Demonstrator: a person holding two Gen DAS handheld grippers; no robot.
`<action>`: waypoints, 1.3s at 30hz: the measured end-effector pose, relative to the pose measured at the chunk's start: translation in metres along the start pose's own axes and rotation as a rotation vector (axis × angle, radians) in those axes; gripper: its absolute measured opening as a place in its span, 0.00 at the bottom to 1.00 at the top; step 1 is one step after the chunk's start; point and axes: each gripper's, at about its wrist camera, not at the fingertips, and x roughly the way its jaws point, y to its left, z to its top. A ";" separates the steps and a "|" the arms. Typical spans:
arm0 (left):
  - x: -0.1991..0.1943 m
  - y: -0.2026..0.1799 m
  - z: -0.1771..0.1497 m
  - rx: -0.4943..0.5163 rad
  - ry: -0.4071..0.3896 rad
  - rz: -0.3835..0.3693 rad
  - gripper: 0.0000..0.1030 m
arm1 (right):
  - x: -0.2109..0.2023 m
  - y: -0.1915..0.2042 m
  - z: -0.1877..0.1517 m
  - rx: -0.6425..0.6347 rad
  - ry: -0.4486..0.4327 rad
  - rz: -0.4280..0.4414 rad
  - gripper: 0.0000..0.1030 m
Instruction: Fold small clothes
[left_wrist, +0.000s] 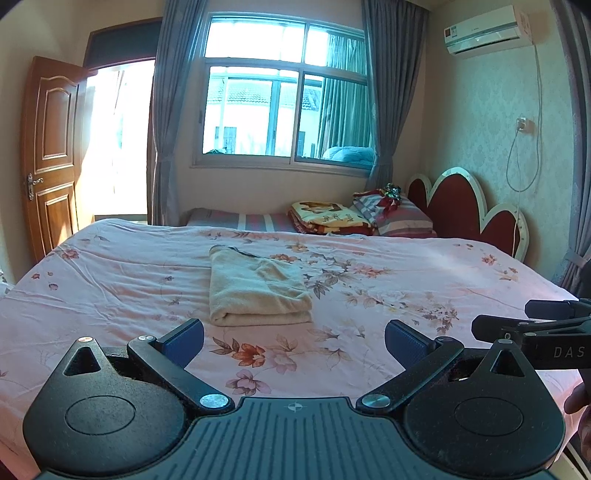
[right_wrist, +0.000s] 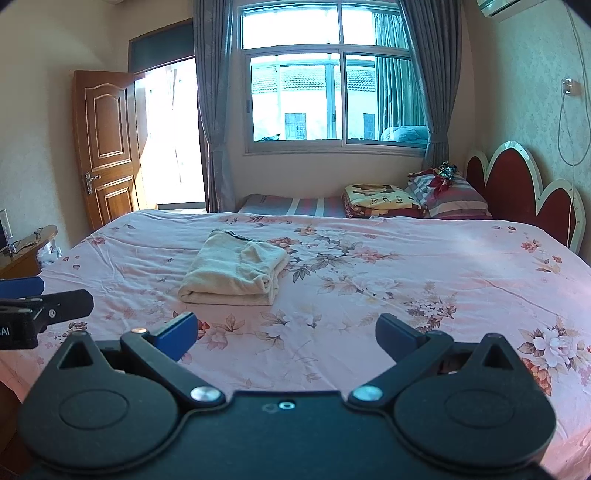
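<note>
A cream garment lies folded into a thick rectangle on the pink floral bedspread; it also shows in the right wrist view. My left gripper is open and empty, a short way in front of the garment and above the bed. My right gripper is open and empty, in front of the garment and to its right. Each gripper shows at the edge of the other's view: the right one and the left one.
Folded blankets and striped pillows lie at the far side by the red headboard. A wooden door stands open at the left. A wooden table stands left of the bed.
</note>
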 end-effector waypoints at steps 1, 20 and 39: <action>0.000 0.000 0.000 0.000 0.000 -0.001 1.00 | 0.000 0.000 0.000 0.001 0.000 0.000 0.99; 0.000 -0.001 -0.002 0.002 -0.003 -0.001 1.00 | 0.001 0.000 -0.002 0.006 0.003 -0.005 0.99; 0.002 0.000 -0.002 0.000 -0.008 -0.006 1.00 | 0.003 -0.001 -0.001 0.010 0.003 -0.006 0.99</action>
